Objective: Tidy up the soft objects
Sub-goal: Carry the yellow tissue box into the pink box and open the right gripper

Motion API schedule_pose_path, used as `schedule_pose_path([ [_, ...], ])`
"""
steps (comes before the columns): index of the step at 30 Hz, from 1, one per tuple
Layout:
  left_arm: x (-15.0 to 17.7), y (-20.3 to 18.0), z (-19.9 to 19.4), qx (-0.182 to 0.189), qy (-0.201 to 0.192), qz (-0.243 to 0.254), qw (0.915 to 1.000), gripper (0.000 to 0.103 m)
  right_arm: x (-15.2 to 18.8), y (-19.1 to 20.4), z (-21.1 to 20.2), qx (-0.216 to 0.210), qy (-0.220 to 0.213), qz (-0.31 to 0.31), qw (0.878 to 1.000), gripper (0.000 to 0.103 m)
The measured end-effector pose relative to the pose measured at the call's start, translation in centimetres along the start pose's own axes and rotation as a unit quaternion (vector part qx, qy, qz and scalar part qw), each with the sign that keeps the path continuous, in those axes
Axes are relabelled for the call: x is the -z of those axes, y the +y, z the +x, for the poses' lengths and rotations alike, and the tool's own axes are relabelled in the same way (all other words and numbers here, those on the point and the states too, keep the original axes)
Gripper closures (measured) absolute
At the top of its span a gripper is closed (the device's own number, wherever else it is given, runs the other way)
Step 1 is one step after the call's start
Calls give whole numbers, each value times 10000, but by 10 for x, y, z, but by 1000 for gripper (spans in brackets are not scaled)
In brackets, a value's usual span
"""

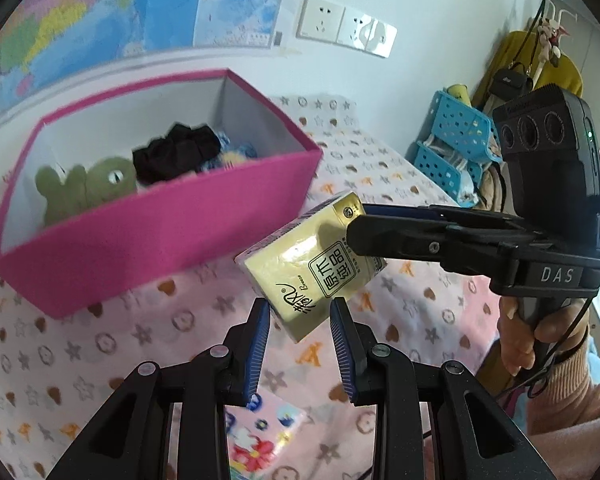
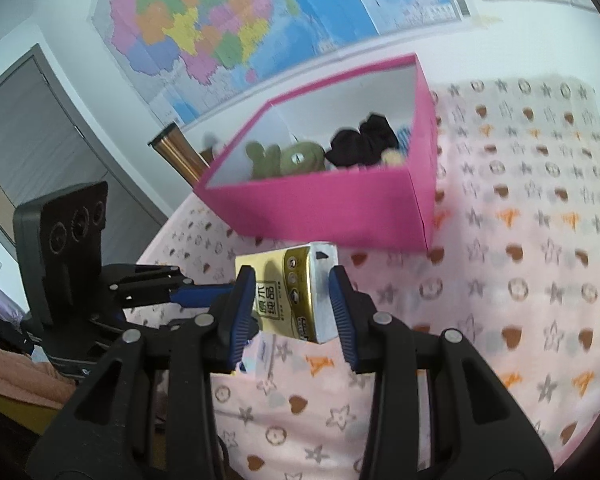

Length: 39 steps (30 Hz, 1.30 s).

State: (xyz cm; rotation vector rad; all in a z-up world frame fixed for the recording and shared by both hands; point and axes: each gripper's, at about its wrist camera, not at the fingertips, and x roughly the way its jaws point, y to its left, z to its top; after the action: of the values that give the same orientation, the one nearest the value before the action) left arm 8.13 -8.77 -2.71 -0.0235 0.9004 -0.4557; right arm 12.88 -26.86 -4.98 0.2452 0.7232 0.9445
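Note:
A yellow tissue pack (image 1: 308,268) hangs in the air in front of a pink box (image 1: 156,236). My right gripper (image 2: 292,300) is shut on the tissue pack (image 2: 296,292); in the left wrist view it reaches in from the right (image 1: 358,226) and pinches the pack's upper end. My left gripper (image 1: 300,320) is open with its fingers on either side of the pack's lower corner, and I cannot tell if they touch it. The pink box (image 2: 340,208) holds a green plush toy (image 1: 84,188) and a black cloth (image 1: 176,152); both also show in the right wrist view, the toy (image 2: 288,158) and the cloth (image 2: 360,142).
The bed is covered by a pink blanket (image 1: 140,344) with stars and hearts. A floral pack (image 1: 260,440) lies under my left gripper. Blue baskets (image 1: 448,148) stand at the far right. A map (image 2: 228,28) and wall sockets (image 1: 344,24) are behind.

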Motion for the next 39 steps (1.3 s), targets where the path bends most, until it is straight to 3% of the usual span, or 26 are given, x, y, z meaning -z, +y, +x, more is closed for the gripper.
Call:
schedule_pose_path([
  [14, -56, 15, -21, -307, -444, 188, 9984, 73, -67, 8, 2, 11, -520, -309, 9982, 62],
  [23, -84, 33, -10, -422, -394, 114, 9983, 73, -96, 0, 18, 108, -568, -275, 9979, 62],
  [39, -99, 65, 32, -559, 64, -197, 9982, 73, -99, -34, 65, 263, -26, 169, 9995, 61],
])
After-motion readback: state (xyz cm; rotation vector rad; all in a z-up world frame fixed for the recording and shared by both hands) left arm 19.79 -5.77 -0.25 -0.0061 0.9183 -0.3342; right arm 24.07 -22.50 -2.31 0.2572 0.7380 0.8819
